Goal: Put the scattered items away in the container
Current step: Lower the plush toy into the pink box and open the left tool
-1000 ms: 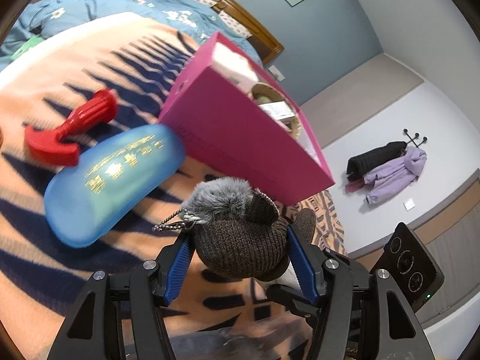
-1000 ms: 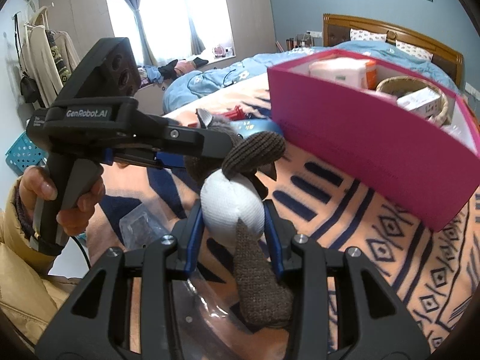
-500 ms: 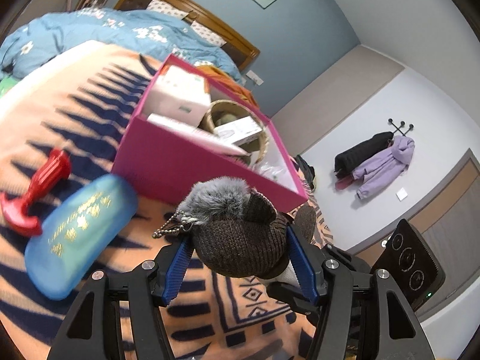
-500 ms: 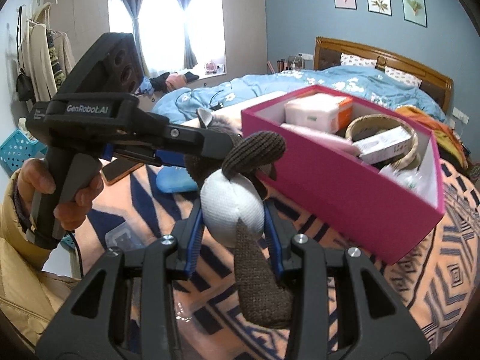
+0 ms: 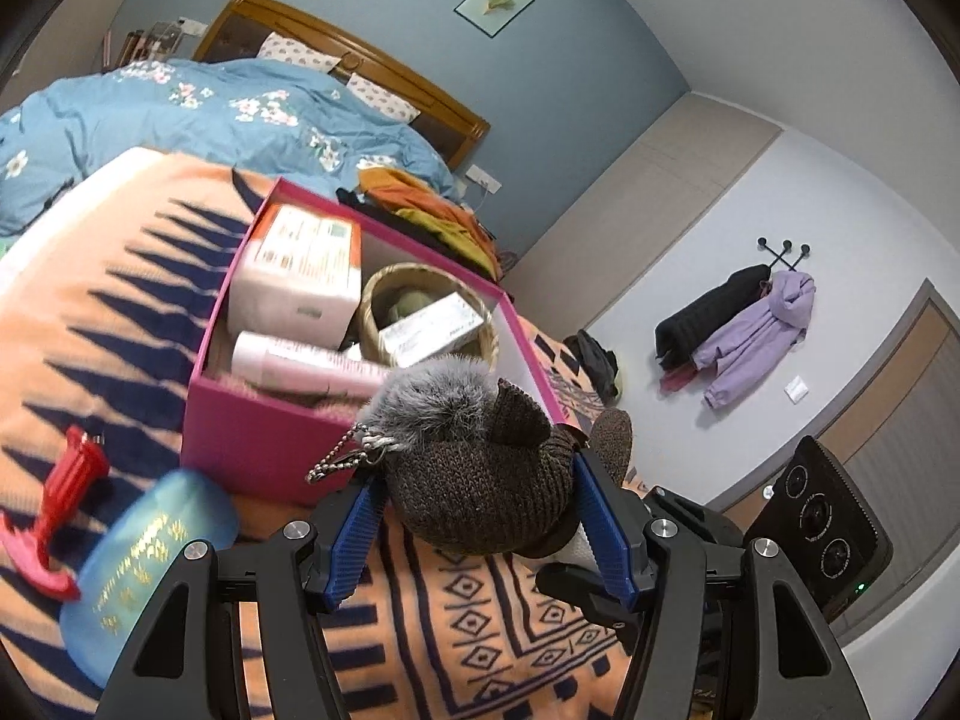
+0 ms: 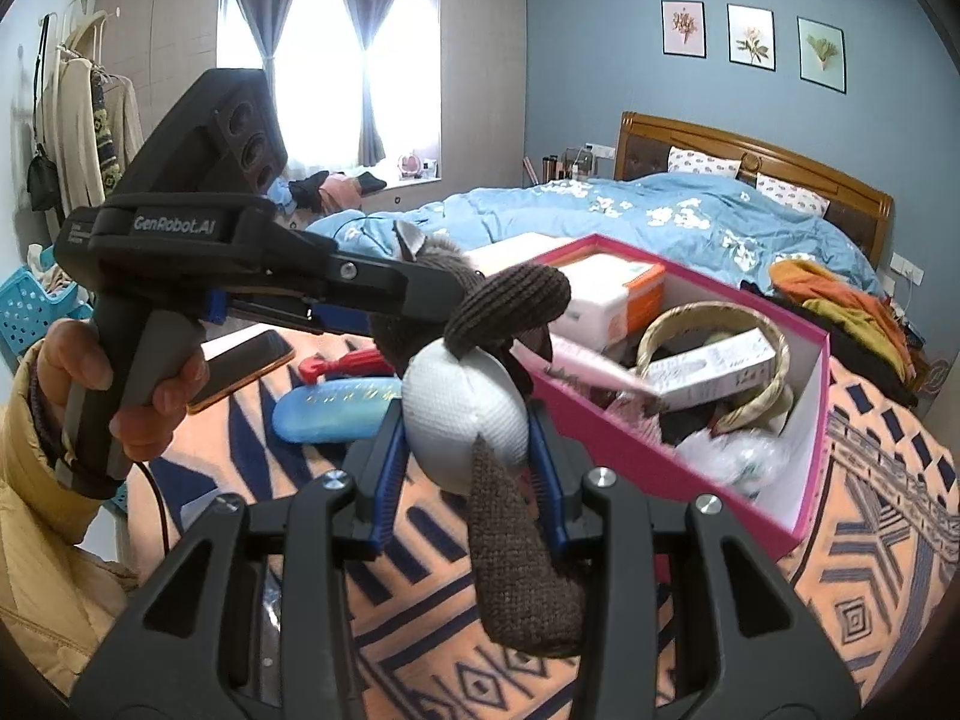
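Both grippers hold one knitted plush toy (image 5: 480,480) in the air, just in front of the pink box (image 5: 252,426), near its front wall. The left gripper (image 5: 474,516) has its jaws closed on the toy's dark brown knitted head, and the right gripper (image 6: 465,462) has its jaws closed on the white round body (image 6: 465,426).

The step in hand seems to be to carry the toy over the box and put it inside. To do this well, I think the two grippers should move together and at the same height, so that the soft toy is not stretched between them. The box is already rather full, so the free corner beside the woven basket (image 5: 384,300) looks like the best place. One gripper can let go first, then the other lowers the toy.

The toy is soft and will give under pressure. It has a grey fur tuft (image 5: 438,402), a small metal ball chain (image 5: 336,459) that hangs loose and may catch on the box wall, and a knitted limb (image 6: 522,570) that hangs down. The box is stiff card with straight walls. Near the box, on the patterned orange blanket (image 5: 480,648), lie a smooth blue oval case (image 5: 144,564) and a red plastic tool (image 5: 60,510).
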Motion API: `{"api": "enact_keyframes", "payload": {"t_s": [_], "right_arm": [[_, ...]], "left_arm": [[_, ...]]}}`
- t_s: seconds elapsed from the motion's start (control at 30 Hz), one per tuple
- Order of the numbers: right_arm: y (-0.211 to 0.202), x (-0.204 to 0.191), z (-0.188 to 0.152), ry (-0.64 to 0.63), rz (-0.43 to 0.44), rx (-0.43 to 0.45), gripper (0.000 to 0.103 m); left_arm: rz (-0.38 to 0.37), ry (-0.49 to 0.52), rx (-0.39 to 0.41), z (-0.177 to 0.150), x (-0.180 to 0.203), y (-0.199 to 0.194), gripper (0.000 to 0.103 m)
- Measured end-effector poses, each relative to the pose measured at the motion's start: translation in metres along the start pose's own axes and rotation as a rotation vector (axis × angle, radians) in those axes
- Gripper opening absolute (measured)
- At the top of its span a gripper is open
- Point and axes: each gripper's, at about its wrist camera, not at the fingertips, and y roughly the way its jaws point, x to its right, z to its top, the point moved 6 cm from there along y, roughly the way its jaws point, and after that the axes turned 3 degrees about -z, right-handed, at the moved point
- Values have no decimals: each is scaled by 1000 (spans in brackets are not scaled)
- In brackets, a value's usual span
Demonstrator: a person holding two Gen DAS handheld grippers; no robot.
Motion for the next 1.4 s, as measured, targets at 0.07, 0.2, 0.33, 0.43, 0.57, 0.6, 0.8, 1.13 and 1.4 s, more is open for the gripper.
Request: {"api": "enact_keyframes", "payload": {"t_s": [0.07, 0.2, 0.33, 0.43, 0.57, 0.6, 0.8, 1.13, 1.4], "right_arm": [[1, 5, 4, 1, 4, 5, 40], [4, 12, 14, -19, -2, 8, 40], [8, 21, 23, -36, -14, 10, 40], [10, 27, 30, -43, -15, 13, 40], [17, 38, 37, -44, -14, 4, 40], [19, 39, 38, -48, -12, 0, 40], [36, 47, 41, -48, 15, -30, 40], [65, 58, 42, 0, 108, -72, 40], [85, 61, 41, 20, 161, -120, 40]], "left_arm": [[3, 7, 5, 5, 2, 1, 63], [3, 8, 20, 17, 3, 6, 63], [12, 12, 27, 25, 2, 9, 63], [15, 7, 32, 32, 1, 13, 63], [36, 6, 36, 41, -3, 17, 63], [39, 5, 35, 43, -4, 18, 63], [63, -29, 19, 48, -22, 31, 63], [91, -86, 14, 49, -48, 36, 63], [119, -122, 10, 47, -66, 39, 63]]}}
